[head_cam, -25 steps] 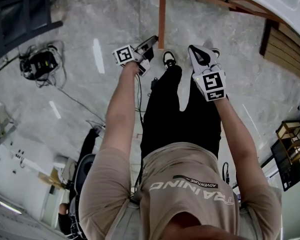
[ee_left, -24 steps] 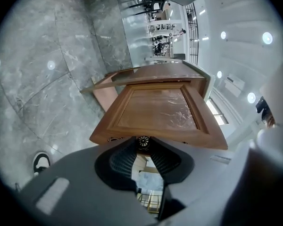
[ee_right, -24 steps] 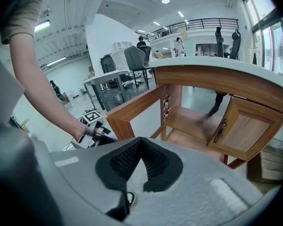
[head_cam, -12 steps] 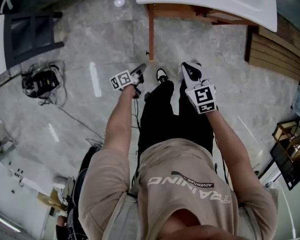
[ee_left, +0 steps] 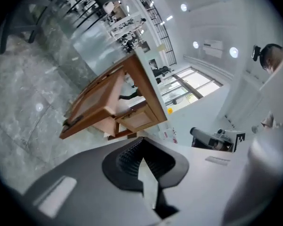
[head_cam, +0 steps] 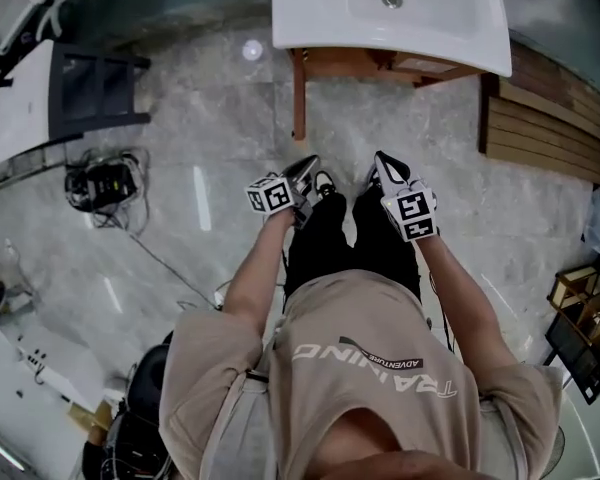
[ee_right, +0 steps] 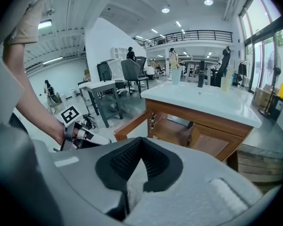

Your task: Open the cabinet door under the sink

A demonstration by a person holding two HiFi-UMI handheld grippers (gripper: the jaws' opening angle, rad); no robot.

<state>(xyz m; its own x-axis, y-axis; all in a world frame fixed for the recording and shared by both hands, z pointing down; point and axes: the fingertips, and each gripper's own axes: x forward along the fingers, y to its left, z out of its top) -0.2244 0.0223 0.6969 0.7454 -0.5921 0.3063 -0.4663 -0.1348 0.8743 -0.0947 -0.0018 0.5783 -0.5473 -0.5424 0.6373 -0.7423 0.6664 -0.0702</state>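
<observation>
1. The cabinet door (ee_right: 129, 125) under the sink (head_cam: 435, 23) already stands swung out on the left side of the wooden cabinet. In the head view it shows as a narrow wooden strip (head_cam: 298, 93) reaching towards us over the grey floor (head_cam: 210, 88).
2. Through the opening the right gripper view shows the bare wooden inside. A second panel (ee_right: 212, 146) sits on the cabinet's right side, and we cannot tell whether it is fully closed.
3. We stand well apart from the cabinet, with both grippers held out in front of us and touching nothing.
4. The left gripper (head_cam: 306, 166) has its jaws drawn together, pad tips meeting with nothing between them. Its own view looks past them at the tilted cabinet.
5. The right gripper (head_cam: 383, 163) is likewise closed and empty, pointed at the sink front.
6. We judge the opening itself to be done for the left door, so this moment reads as standing off from the cabinet, not working on it.
7. If the right panel is also meant, the next move calls for stepping close. We would then spread one gripper's jaws, take the panel's free edge and pull along its arc. We can make out no handle.
8. The only readable writing is on our shirt (head_cam: 380, 360): "TRAINING" and "ADVENTURE", seen upside down. The marker cube (head_cam: 271, 196) on each gripper bears only black-and-white square patterns.
</observation>
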